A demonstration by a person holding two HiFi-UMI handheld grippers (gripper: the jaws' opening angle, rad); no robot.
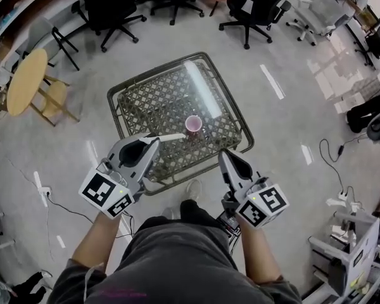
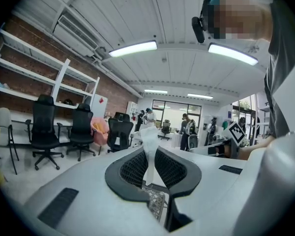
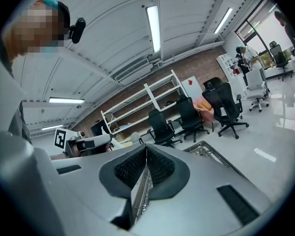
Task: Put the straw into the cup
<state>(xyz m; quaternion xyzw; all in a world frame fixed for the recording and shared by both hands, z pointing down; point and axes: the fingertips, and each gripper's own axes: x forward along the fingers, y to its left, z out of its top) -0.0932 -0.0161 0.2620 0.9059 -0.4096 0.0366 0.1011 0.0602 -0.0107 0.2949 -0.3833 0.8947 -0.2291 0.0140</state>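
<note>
Fingers of the left gripper are clamped on a slim white paper-wrapped straw. Those of the right gripper are pressed together on nothing. The square woven-lattice table with a glass top carries a small round pink cup toward its near side. The straw's free tip lies just beside the cup's rim, so I judge it wants tilting tip-down over the mouth before release. The straw looks thin, pale and slightly crumpled where pinched.

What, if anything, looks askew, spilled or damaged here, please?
Nothing stands out: the pink cup stands upright on the table, and the left gripper holds the straw pointing toward it.
</note>
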